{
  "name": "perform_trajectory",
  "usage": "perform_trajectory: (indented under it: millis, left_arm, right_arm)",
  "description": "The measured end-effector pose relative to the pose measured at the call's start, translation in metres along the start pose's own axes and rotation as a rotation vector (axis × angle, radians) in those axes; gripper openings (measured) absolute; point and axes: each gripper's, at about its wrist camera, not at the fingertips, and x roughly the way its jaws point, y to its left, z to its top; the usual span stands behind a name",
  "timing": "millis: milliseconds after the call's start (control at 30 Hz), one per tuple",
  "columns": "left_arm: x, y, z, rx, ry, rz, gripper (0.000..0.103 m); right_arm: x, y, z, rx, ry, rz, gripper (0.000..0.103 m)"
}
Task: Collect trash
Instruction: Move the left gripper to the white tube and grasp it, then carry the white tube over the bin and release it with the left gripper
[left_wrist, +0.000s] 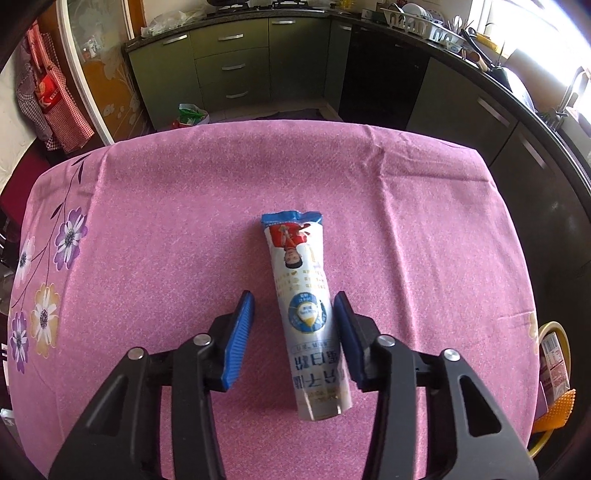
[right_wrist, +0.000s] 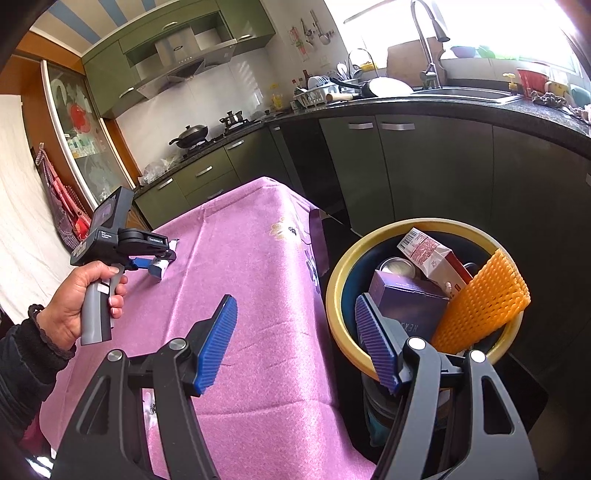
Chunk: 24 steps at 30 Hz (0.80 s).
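Observation:
A white and blue squeezed tube (left_wrist: 303, 295) lies flat on the pink tablecloth (left_wrist: 166, 229), pointing away from me. My left gripper (left_wrist: 294, 297) straddles its lower half. The right pad (left_wrist: 343, 325) is against the tube's edge, while a strip of cloth shows between the left pad (left_wrist: 240, 339) and the tube, so the jaws are open around it. In the right wrist view a hand holds the left gripper (right_wrist: 155, 264) low over the tube (right_wrist: 159, 266). My right gripper (right_wrist: 294, 301) stands open and empty above the table's right edge, beside the yellow-rimmed bin (right_wrist: 341, 273).
The bin holds a purple box (right_wrist: 406, 295), a red and white carton (right_wrist: 428, 254), a can (right_wrist: 397, 266) and an orange foam net (right_wrist: 484, 299). The bin (left_wrist: 554, 326) sits below the table's right side. Dark kitchen cabinets (right_wrist: 424, 177) run behind and to the right.

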Motion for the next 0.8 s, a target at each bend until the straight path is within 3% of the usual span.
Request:
perform_trajectory:
  millis: [233, 367, 600, 800]
  left_arm:
    - [-0.005, 0.005, -0.006, 0.022, 0.001, -0.027, 0.024]
    - [-0.01, 0.007, -0.016, 0.045, 0.0, -0.053, 0.019]
    - [-0.027, 0.012, -0.042, 0.098, 0.0, -0.117, 0.017]
    - [-0.071, -0.004, -0.074, 0.23, -0.071, -0.161, 0.017]
  right_arm:
    - [0.0, 0.006, 0.001, -0.015, 0.005, 0.002, 0.066]
    - [-0.001, 0.008, 0.002, -0.022, 0.003, -0.003, 0.066]
    - [-0.01, 0.009, 0.002, -0.028, -0.003, -0.018, 0.066]
    - [-0.021, 0.003, -0.001, -0.033, -0.004, -0.051, 0.066]
